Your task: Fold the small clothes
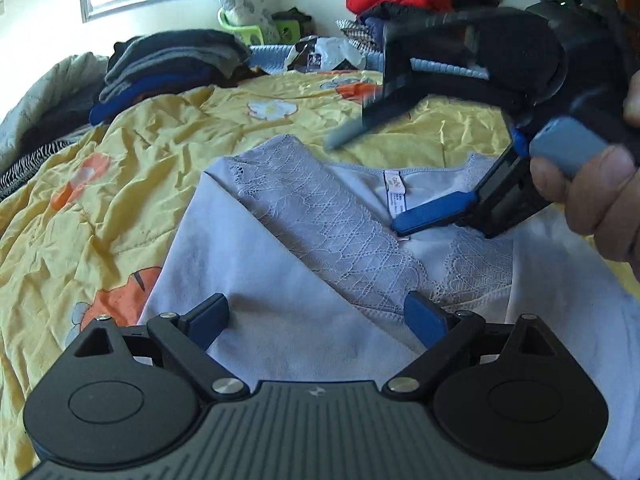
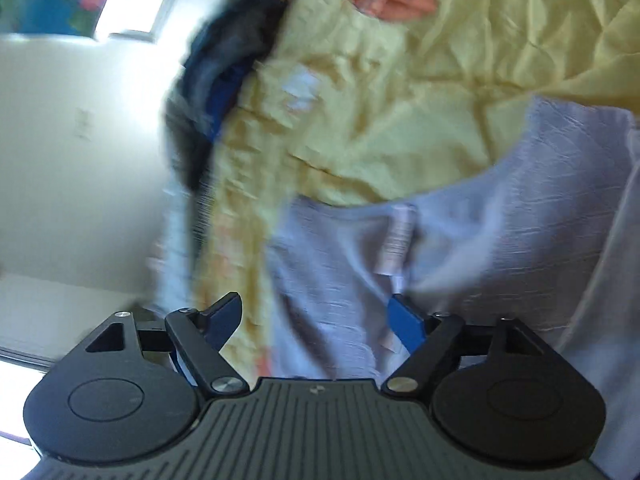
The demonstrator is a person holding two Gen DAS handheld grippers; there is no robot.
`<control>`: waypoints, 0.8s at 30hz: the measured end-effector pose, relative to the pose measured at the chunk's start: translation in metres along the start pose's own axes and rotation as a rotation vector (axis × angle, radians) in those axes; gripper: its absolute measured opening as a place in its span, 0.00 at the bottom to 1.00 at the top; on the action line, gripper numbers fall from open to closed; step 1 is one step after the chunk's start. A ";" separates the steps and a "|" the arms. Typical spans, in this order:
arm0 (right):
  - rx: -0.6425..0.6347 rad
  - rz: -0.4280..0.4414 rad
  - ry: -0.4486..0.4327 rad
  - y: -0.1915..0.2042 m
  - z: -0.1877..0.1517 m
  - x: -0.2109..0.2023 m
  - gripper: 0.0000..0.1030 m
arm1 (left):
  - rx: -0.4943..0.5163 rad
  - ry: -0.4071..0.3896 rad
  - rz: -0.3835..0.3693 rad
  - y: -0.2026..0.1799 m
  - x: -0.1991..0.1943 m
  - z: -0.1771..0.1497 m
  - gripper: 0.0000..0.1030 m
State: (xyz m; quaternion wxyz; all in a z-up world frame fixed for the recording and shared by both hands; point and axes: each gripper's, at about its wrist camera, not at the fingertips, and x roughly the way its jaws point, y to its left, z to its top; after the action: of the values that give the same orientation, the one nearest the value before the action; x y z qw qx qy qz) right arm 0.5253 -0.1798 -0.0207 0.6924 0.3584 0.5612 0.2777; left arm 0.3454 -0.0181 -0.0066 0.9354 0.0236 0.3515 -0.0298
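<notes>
On the yellow quilt (image 1: pixel 168 152) lies the lavender underwear (image 1: pixel 280 280), one side already folded across its lace. The left gripper (image 1: pixel 316 320) hangs spread wide above it, empty. The right gripper (image 1: pixel 372 176) hovers over the waistband label (image 1: pixel 394 192), jaws parted, gripping nothing. Best pinch the far edge cleanly and fold inward.

Your right wrist view is smearing the dark clothes pile (image 2: pixel 224 80) into blur. The garment's label (image 2: pixel 396 236) is staying unreadable there, and your hand (image 1: pixel 600 196) is running off the frame's right edge.
</notes>
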 end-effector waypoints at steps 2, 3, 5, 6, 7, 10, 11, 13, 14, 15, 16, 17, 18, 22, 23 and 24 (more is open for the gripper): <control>-0.034 0.005 -0.007 -0.003 -0.002 0.000 0.67 | -0.019 -0.005 -0.012 0.003 0.002 -0.001 0.96; -0.026 0.007 -0.010 -0.005 -0.003 -0.001 0.64 | -0.025 -0.003 -0.016 0.003 0.003 0.000 0.97; -0.020 0.016 -0.019 -0.008 -0.006 -0.002 0.64 | -0.016 -0.002 -0.013 0.001 0.005 0.000 0.99; -0.024 0.013 -0.024 -0.007 -0.007 -0.002 0.64 | -0.015 -0.002 -0.013 0.001 0.004 0.001 0.99; -0.018 0.004 -0.030 -0.007 -0.009 -0.005 0.65 | -0.014 -0.002 -0.018 0.002 0.003 0.001 0.99; 0.031 0.051 -0.056 -0.007 -0.024 -0.028 0.67 | -0.042 -0.008 0.001 0.009 -0.020 -0.001 0.99; 0.012 0.090 -0.056 -0.005 -0.033 -0.041 0.68 | -0.069 -0.017 -0.021 0.017 -0.037 -0.004 0.99; -0.052 0.159 -0.068 -0.009 -0.061 -0.080 0.76 | -0.149 -0.051 -0.101 0.038 -0.077 -0.014 0.99; -0.087 0.176 -0.072 -0.013 -0.079 -0.101 0.78 | -0.188 -0.057 -0.146 0.050 -0.095 -0.022 0.99; -0.108 0.184 -0.075 -0.022 -0.098 -0.121 0.80 | -0.217 -0.052 -0.176 0.060 -0.111 -0.030 0.99; -0.116 0.177 -0.074 -0.032 -0.115 -0.137 0.80 | -0.232 -0.046 -0.191 0.068 -0.123 -0.037 0.99; -0.112 0.155 -0.077 -0.047 -0.135 -0.154 0.79 | -0.241 -0.036 -0.194 0.075 -0.135 -0.047 0.99; -0.096 0.134 -0.080 -0.061 -0.152 -0.167 0.78 | -0.247 -0.019 -0.184 0.081 -0.143 -0.056 0.99; 0.023 0.044 -0.065 -0.114 -0.215 -0.199 0.78 | -0.318 0.069 -0.185 0.099 -0.160 -0.090 0.99; 0.030 0.037 -0.068 -0.119 -0.227 -0.205 0.78 | -0.334 0.088 -0.199 0.102 -0.164 -0.098 0.99; 0.047 0.046 -0.061 -0.125 -0.237 -0.210 0.78 | -0.353 0.099 -0.217 0.106 -0.168 -0.105 0.99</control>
State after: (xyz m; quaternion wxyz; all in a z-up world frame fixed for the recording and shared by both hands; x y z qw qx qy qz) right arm 0.2463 -0.3743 -0.0271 0.6939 0.3959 0.5378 0.2693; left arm 0.1579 0.1008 0.0279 0.8979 -0.1770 0.3975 -0.0671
